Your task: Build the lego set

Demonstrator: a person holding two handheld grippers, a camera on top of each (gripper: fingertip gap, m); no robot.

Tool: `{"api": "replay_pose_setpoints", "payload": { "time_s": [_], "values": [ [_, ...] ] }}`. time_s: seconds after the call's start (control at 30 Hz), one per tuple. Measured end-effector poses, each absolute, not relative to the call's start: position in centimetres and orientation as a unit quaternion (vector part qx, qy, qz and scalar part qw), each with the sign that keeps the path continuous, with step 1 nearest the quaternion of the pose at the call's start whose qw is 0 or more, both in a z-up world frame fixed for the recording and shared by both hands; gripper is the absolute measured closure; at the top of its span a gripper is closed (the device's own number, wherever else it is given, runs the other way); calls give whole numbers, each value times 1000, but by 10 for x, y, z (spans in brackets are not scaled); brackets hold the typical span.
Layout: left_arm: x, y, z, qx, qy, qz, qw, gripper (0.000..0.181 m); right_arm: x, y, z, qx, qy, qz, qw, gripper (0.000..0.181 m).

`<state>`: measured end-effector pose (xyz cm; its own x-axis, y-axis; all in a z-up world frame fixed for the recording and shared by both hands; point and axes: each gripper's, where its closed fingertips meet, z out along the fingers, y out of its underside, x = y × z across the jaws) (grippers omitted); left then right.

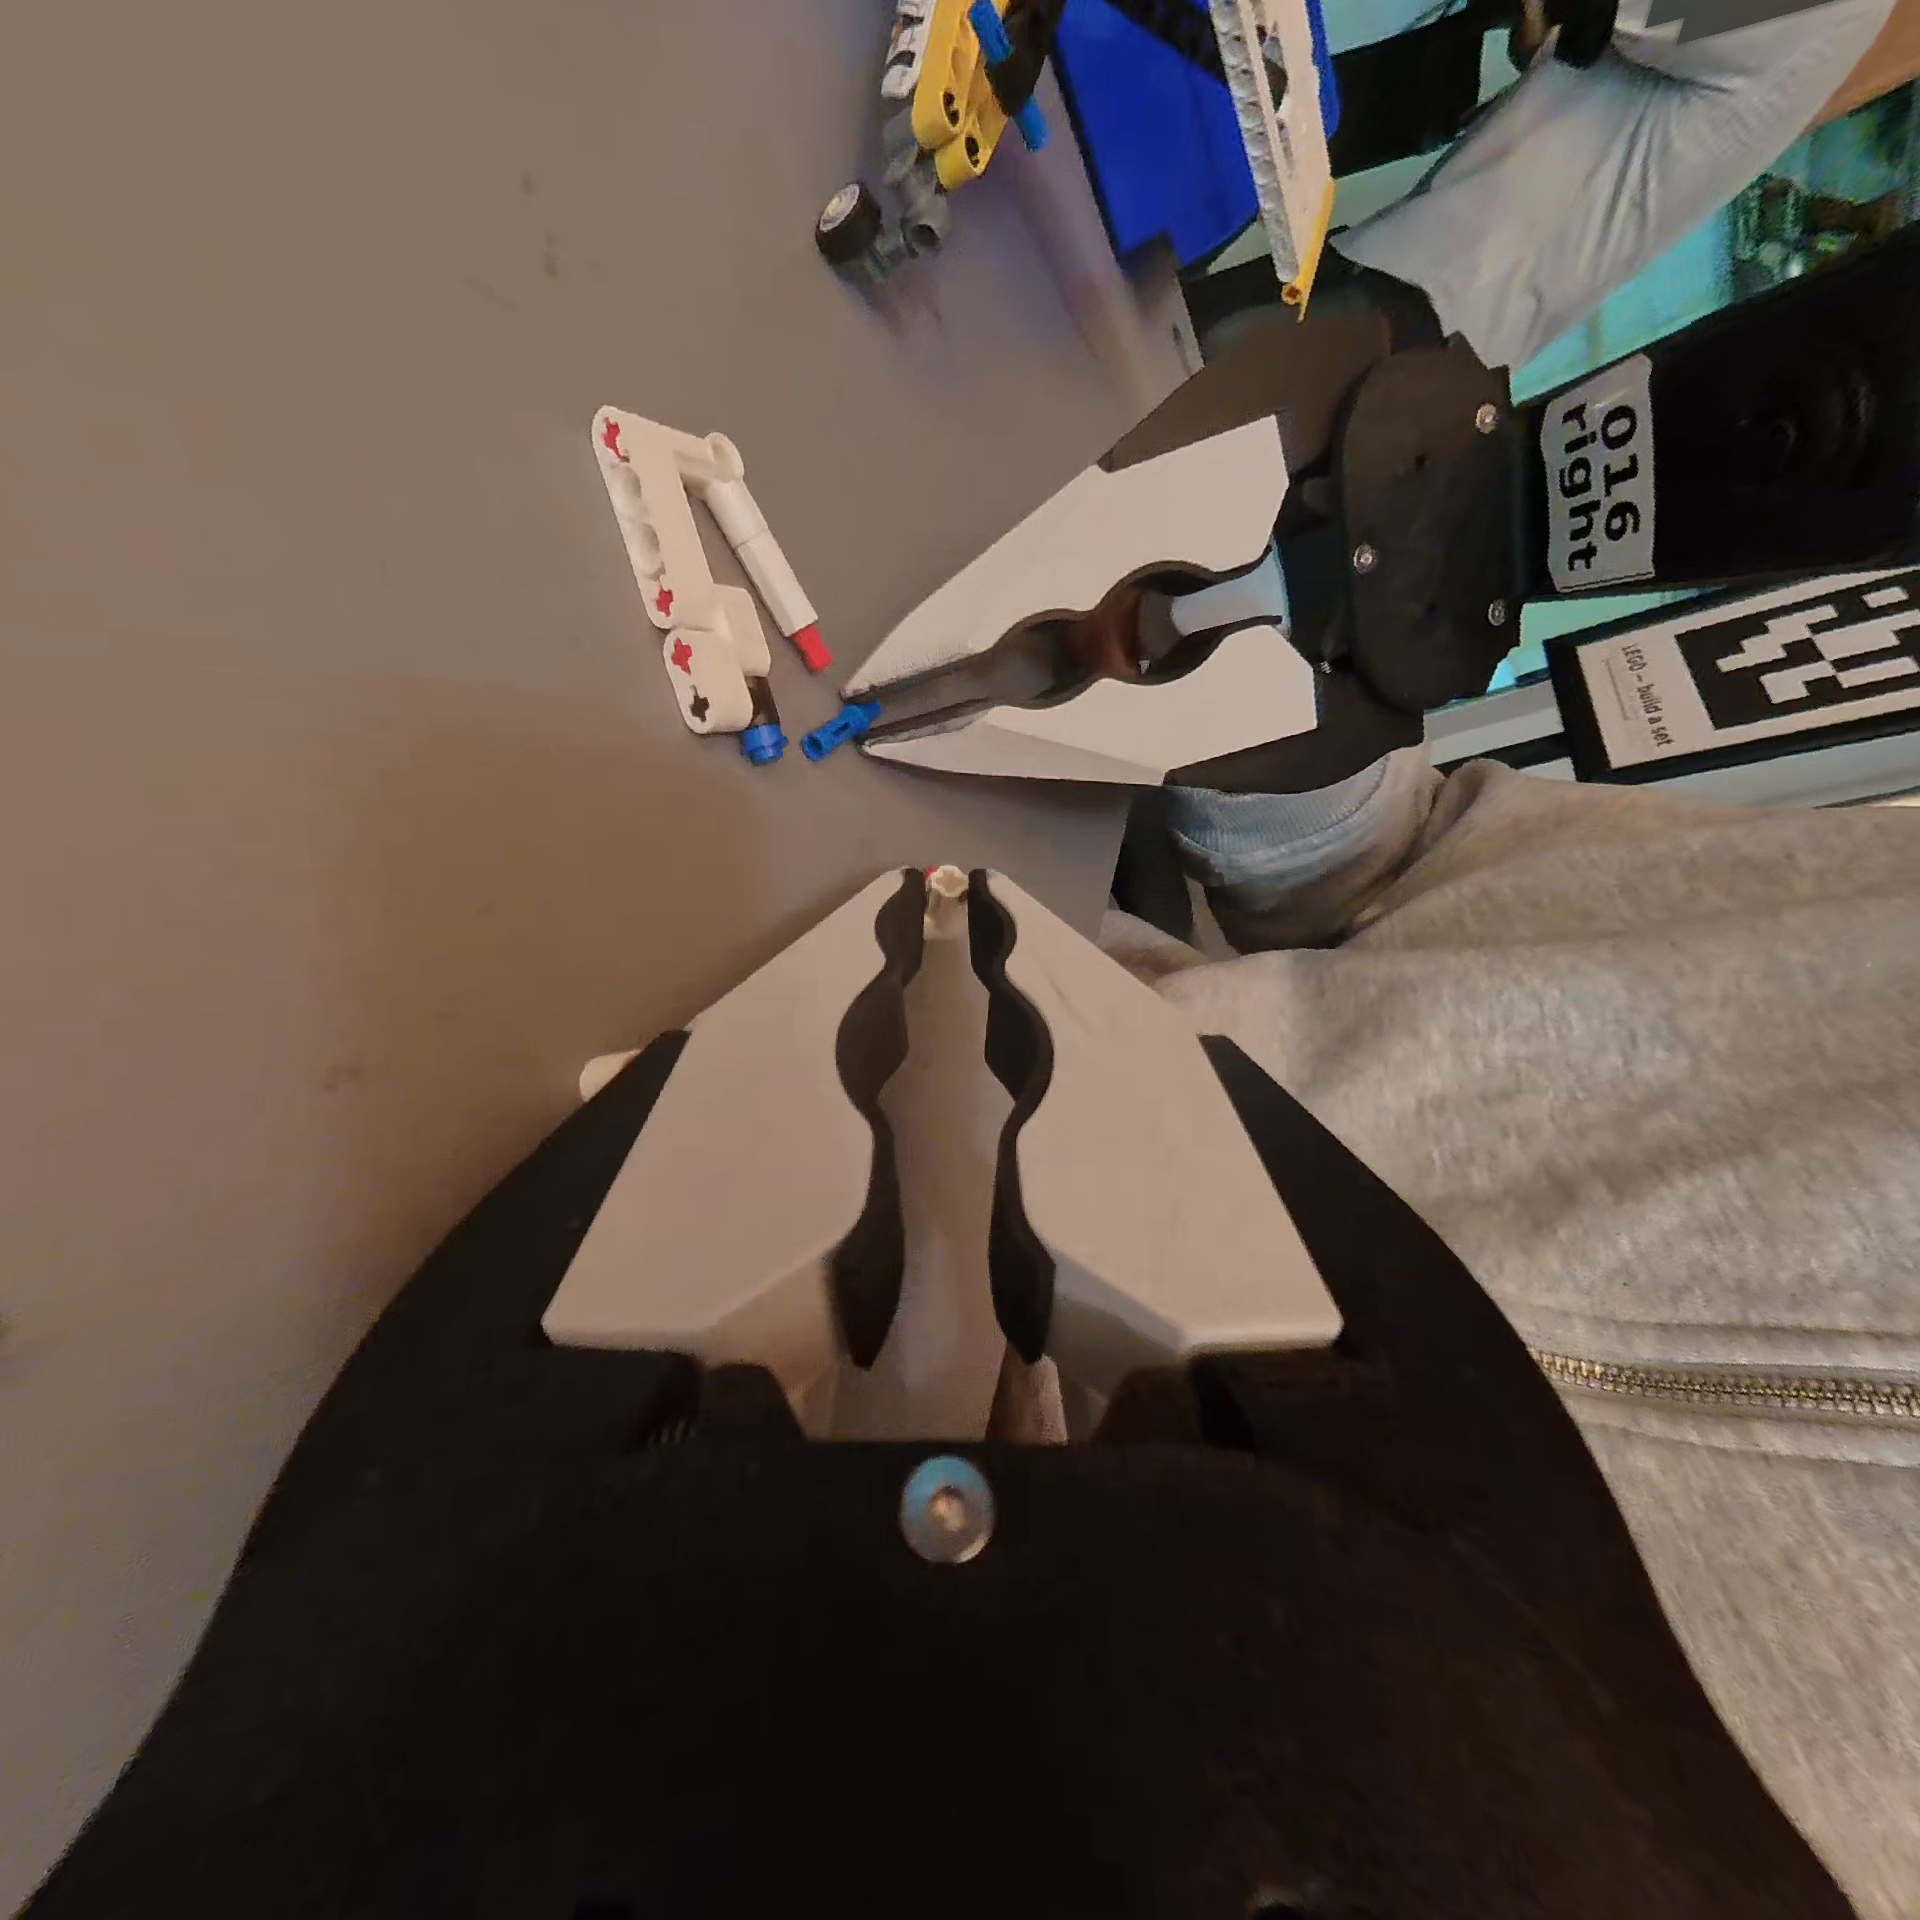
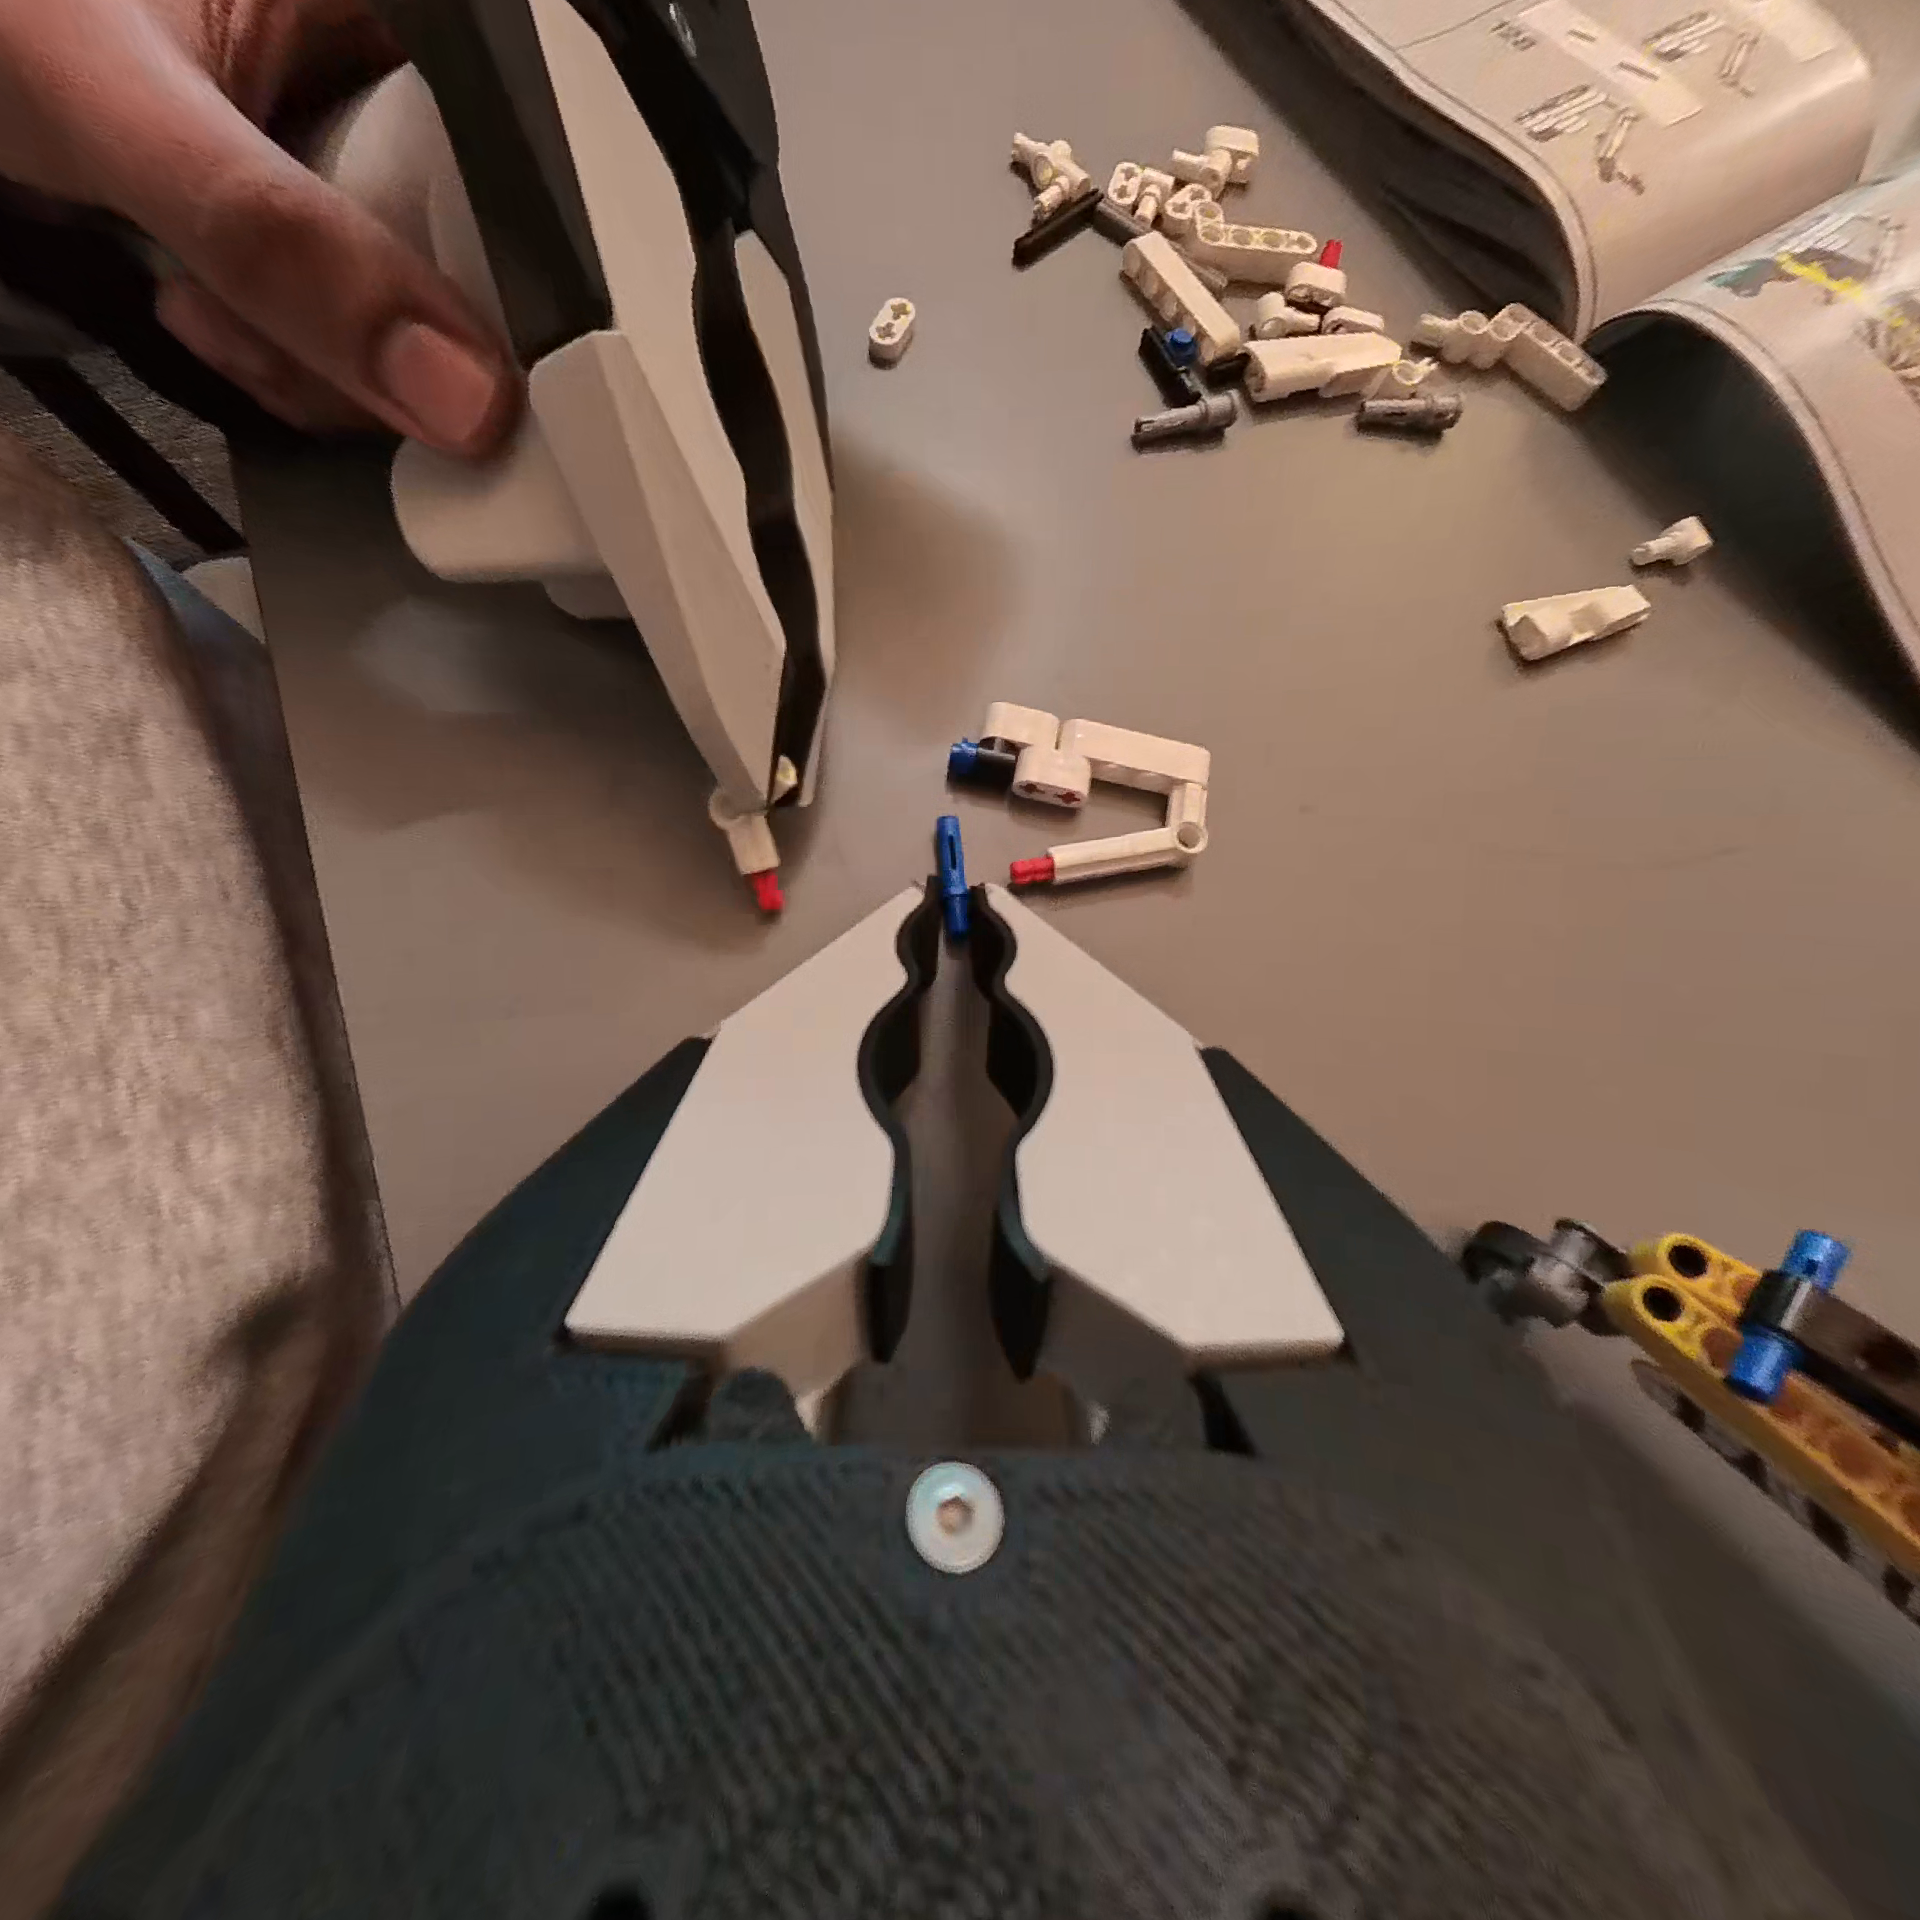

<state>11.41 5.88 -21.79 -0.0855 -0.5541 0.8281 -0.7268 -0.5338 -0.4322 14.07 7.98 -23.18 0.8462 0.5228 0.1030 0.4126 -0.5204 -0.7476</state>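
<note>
A small white Lego assembly (image 1: 681, 566) with red axle ends and a blue pin lies on the grey table; it also shows in the right wrist view (image 2: 1101, 795). My left gripper (image 1: 948, 883) is shut on a small white connector with a red axle (image 2: 750, 847), held just above the table. My right gripper (image 2: 954, 896) is shut on a blue pin (image 2: 952, 871), next to the assembly's blue end; it also shows in the left wrist view (image 1: 854, 717), where the pin (image 1: 834, 732) points at the assembly.
A pile of loose white, grey and black pieces (image 2: 1278, 281) lies farther back. An open instruction booklet (image 2: 1662, 156) is at the far right. A yellow and blue partial model (image 2: 1766, 1351) sits near my right gripper. A person's grey sleeve (image 1: 1558, 1143) fills the near side. The grippers are tip to tip, or close to it.
</note>
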Motion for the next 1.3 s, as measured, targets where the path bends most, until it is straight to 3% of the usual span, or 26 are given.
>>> {"api": "replay_pose_setpoints", "payload": {
  "time_s": [0.3,0.5,0.73,0.93,1.3],
  "values": [
    [117,70,-215,676,-483,555,34,157,140,74,-219,-866,-225,117,430,178],
    [118,77,-177,627,-430,648,28,151,125,72,-188,-832,-225,160,481,178],
    [101,68,-200,626,-538,564,8,148,123,66,-200,-847,-226,170,450,178],
    [99,63,-223,634,-600,488,-18,160,116,56,-220,-869,-247,137,406,178],
    [109,57,-220,632,-588,504,-15,181,113,56,-232,-876,-275,116,379,178]
  ]
}}
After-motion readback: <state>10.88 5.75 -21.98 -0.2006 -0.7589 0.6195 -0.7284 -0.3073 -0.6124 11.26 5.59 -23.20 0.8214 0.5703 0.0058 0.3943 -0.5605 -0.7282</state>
